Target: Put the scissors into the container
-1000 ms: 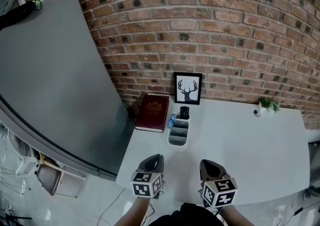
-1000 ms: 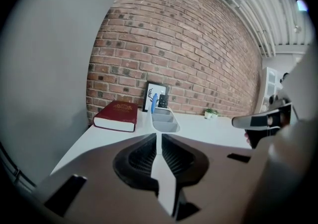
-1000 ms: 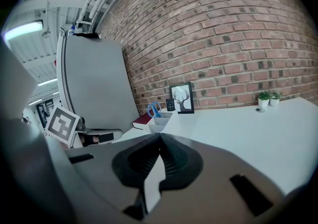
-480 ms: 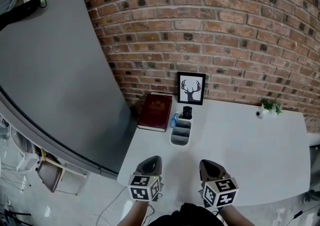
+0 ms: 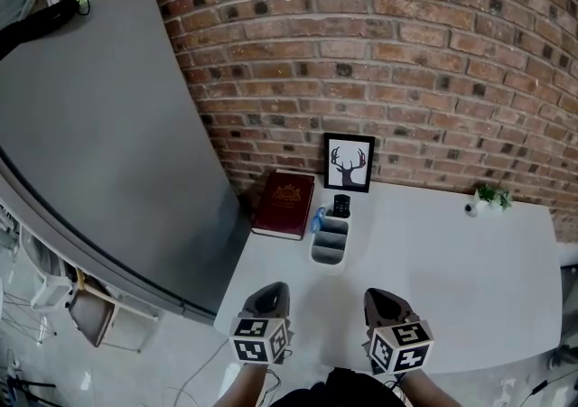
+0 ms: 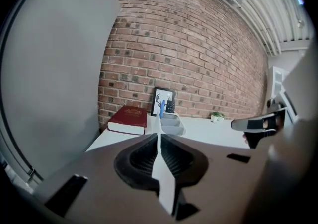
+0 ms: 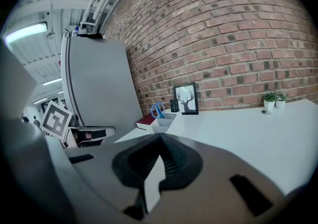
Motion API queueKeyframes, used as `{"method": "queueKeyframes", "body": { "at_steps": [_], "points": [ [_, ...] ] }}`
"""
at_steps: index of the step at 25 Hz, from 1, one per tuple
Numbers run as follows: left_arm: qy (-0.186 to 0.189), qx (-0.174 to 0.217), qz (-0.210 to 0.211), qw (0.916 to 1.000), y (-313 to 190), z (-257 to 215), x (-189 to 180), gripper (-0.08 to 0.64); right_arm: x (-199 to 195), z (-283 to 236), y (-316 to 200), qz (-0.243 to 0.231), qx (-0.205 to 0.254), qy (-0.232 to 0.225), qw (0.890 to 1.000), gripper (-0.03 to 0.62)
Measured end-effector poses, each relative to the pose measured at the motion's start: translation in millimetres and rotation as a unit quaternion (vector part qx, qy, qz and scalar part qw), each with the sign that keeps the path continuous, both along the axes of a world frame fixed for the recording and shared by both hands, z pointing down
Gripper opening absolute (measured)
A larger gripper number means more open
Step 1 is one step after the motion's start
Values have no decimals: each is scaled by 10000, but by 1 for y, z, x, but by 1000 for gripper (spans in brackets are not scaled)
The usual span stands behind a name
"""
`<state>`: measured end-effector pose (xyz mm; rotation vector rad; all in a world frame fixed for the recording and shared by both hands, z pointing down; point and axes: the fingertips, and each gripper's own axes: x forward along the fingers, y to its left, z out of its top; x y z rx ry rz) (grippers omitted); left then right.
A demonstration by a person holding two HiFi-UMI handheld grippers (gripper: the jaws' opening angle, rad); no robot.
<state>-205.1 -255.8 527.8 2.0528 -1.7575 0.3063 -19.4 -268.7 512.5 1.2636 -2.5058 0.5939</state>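
**Scissors** (image 7: 157,109): upright, blue handles uppermost, at the far left corner of the container (image 5: 329,241). I cannot tell which compartment. I judge them already housed.

**Container:** on the white table (image 5: 452,270), just beside a red book (image 5: 285,205).

**Left gripper** (image 5: 273,292): jaws pressed together with nothing between them. It hangs over the table's near edge, well apart from the container.

**Right gripper** (image 5: 380,299): likewise closed and empty.

**Handling:** I judge nothing is left to place. For a check, I would approach slowly and from above, so as not to nudge the light container.

**Views:**
- The right gripper view shows both handle loops.
- The left gripper view shows them edge-on, as a thin blue strip.
- The head view gives only a blue fleck, but it alone shows the whole layout: a deer picture (image 5: 349,162) behind the container and a small plant (image 5: 489,198) far right.
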Motion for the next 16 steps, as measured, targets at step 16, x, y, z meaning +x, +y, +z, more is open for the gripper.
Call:
{"method": "queueKeyframes", "body": {
  "at_steps": [16],
  "points": [
    [-54,-68,46,10000,-8,1,2,26,-5,2,-3,-110,-25,-29,9999,0]
  ]
}}
